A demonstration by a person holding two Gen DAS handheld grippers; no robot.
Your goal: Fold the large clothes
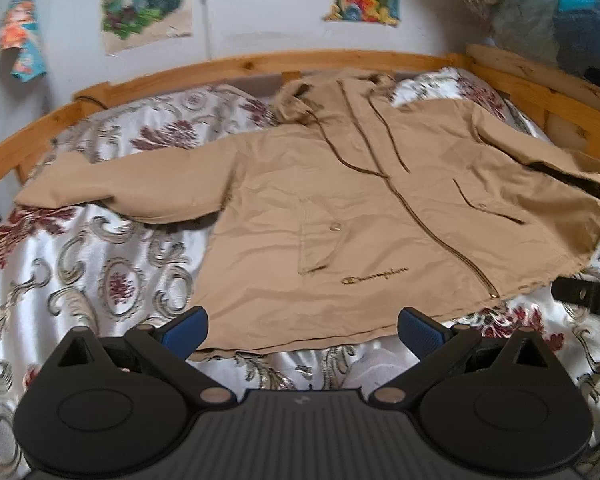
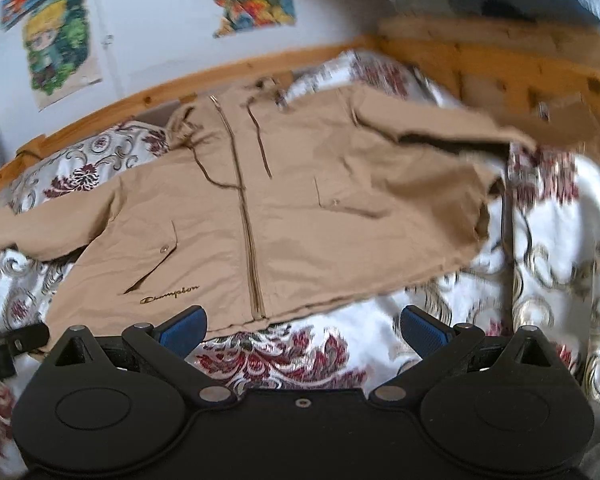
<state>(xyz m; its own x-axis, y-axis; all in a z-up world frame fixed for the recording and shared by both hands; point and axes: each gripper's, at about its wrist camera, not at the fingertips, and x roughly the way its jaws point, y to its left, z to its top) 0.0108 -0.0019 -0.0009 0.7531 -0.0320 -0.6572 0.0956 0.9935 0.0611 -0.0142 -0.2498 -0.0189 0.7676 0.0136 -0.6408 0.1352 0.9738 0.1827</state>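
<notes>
- The tan jacket lies front-up and zipped on the bed, sleeves spread out, likely laid flat so folding can start.
- The left hand-held gripper hovers over the hem, jaws wide apart, empty.
- The right hand-held gripper hangs just short of the hem, likewise wide and empty.

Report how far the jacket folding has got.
Done: the tan jacket lies spread front-up on the patterned bedspread, zipped, both sleeves out to the sides. In hand: nothing; the left gripper and right gripper are open near the hem. Left: every fold, sleeves and body alike.
</notes>
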